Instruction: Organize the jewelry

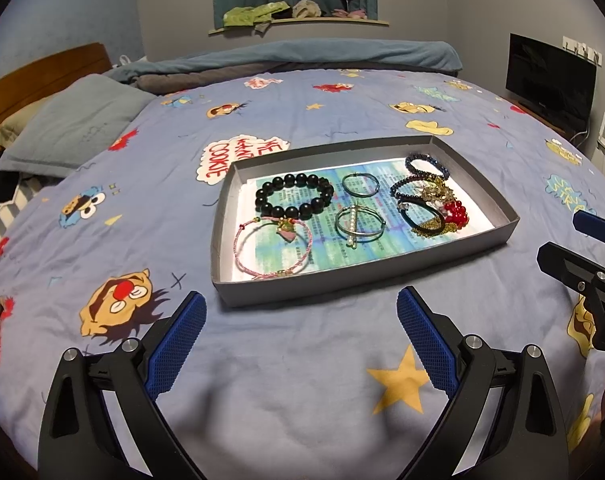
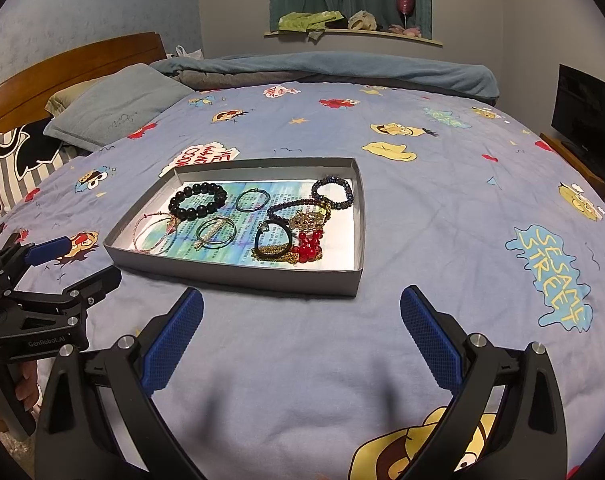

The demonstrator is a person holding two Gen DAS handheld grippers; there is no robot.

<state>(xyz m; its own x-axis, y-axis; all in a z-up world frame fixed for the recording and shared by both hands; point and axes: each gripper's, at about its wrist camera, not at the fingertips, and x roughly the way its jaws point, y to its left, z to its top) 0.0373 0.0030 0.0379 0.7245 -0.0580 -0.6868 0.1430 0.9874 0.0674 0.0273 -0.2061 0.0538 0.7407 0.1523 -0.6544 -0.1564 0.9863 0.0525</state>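
Observation:
A shallow grey tray [image 1: 430, 260] [image 2: 238, 276] lies on the bed. In its left part lie a black bead bracelet [image 1: 294, 199] [image 2: 198, 199], a pink cord bracelet [image 1: 272, 246] [image 2: 154, 231], a thin ring bangle [image 1: 360, 185] [image 2: 253, 200] and a silver bangle with a pearl bar [image 1: 358, 226] [image 2: 216, 232]. At its right is a tangled heap [image 1: 432, 200] [image 2: 302, 228] of dark bead bracelets, a black cord, gold chain and red beads. My left gripper [image 1: 302, 336] and my right gripper [image 2: 302, 336] are open and empty, just in front of the tray.
The bed has a blue cartoon-print cover [image 1: 302, 392]. Pillows [image 1: 74, 128] and a wooden headboard [image 2: 62, 72] lie at the left, a rolled blanket [image 2: 342, 68] at the far edge. A black TV [image 1: 550, 76] stands at the right. The right gripper shows at the left view's right edge [image 1: 582, 264].

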